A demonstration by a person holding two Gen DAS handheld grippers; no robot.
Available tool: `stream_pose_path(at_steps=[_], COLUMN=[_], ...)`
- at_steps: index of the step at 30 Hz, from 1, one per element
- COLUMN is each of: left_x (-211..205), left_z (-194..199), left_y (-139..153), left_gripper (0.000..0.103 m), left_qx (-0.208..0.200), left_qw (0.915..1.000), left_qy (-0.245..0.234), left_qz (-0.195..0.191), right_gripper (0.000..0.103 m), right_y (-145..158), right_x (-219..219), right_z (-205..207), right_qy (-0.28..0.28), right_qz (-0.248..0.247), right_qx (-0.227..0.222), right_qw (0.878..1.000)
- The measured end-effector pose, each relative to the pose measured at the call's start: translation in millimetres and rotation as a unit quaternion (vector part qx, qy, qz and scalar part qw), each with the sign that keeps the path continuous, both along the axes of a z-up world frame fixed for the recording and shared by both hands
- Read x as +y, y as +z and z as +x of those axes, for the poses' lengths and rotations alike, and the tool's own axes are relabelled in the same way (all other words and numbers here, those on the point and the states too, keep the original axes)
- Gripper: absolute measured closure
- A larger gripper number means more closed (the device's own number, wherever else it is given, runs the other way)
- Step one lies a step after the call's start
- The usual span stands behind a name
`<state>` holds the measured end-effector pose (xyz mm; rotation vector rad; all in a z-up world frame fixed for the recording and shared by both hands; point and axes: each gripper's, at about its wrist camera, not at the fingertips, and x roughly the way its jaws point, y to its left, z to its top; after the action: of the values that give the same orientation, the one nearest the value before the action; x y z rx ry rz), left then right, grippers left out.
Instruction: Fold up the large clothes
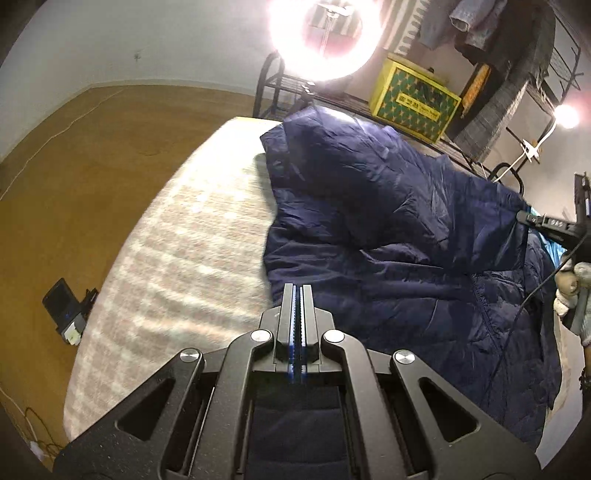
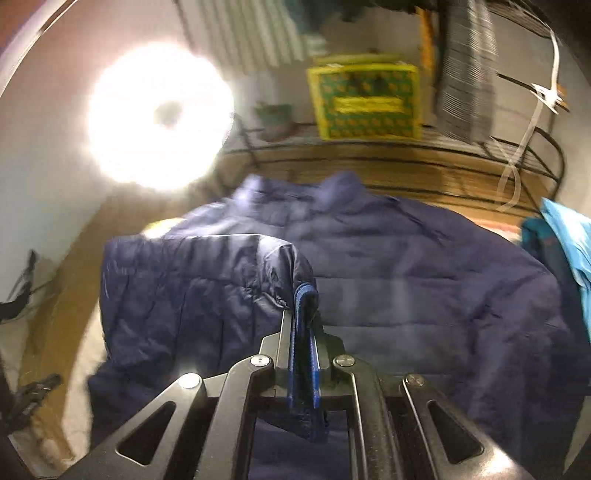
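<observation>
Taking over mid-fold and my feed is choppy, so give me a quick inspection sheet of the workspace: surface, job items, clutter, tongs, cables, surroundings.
Surface: pale checked mattress, left part bare.
Job's things: navy puffer jacket spread out, one sleeve lifted across the body.
Clutter: blue garment at the jacket's right edge.
Grippers: left tongs shut, no fabric visible between them; right tongs shut on the sleeve's cuff.
Cables: thin black cable hanging from the right gripper; thin wire on the floor.
Surroundings: ring light, yellow-green box on a black metal rack, dark device on the floor.
</observation>
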<state>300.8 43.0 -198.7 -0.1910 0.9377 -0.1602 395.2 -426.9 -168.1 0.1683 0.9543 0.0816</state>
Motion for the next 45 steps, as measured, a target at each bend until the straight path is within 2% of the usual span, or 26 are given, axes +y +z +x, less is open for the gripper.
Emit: stream_pose_path(at_steps=[4,11,15,22,25,26,27,28,29,31,38,45], left_x=[-16,-30,-29,-23,-22,-22,-23,-23,-25,-27,-35,-39], left_z=[7,0,-12,-32,-36,-38,-41,-43,-45,-53,-77,-110], left_y=[-3,2,14,36,43,45,50,53,55,64,89,114], left_gripper=[0.103,0.103,0.103,0.103,0.103,0.103,0.103,0.103,0.103,0.103,0.103,0.103], left_qx=[0.003,0.002,-0.007,-0.028,-0.035,-0.037,-0.042,-0.046,-0.05,-0.062,-0.087,-0.117], left_qw=[0.9999,0.9997,0.9997,0.9994,0.9992,0.9992,0.999,0.9988,0.9985,0.9978,0.9956,0.9921], left_qy=[-0.009,-0.024,-0.021,-0.018,-0.015,-0.015,-0.015,-0.016,-0.017,-0.021,-0.032,-0.046], left_qz=[-0.004,0.006,0.002,0.008,0.008,0.008,0.008,0.01,0.012,0.014,0.01,0.007], right_gripper=[0.099,0.099,0.099,0.098,0.096,0.089,0.082,0.068,0.06,0.052,0.047,0.038], right_y=[-26,-40,-57,-86,-91,-90,-90,-87,-83,-72,-22,35], right_x=[-24,-28,-28,-33,-36,-36,-37,-37,-36,-36,-48,-66], right_z=[11,37,49,53,52,52,52,51,49,43,-2,-73], right_qy=[-0.027,-0.023,-0.03,-0.041,-0.046,-0.047,-0.046,-0.044,-0.041,-0.037,-0.036,-0.052], right_qz=[0.0,-0.015,-0.044,-0.064,-0.062,-0.061,-0.06,-0.061,-0.062,-0.06,-0.025,-0.014], right_qx=[0.018,0.025,0.039,0.065,0.064,0.062,0.062,0.06,0.055,0.039,-0.008,-0.066], right_qw=[0.999,0.999,0.998,0.995,0.995,0.995,0.995,0.995,0.996,0.997,0.999,0.996])
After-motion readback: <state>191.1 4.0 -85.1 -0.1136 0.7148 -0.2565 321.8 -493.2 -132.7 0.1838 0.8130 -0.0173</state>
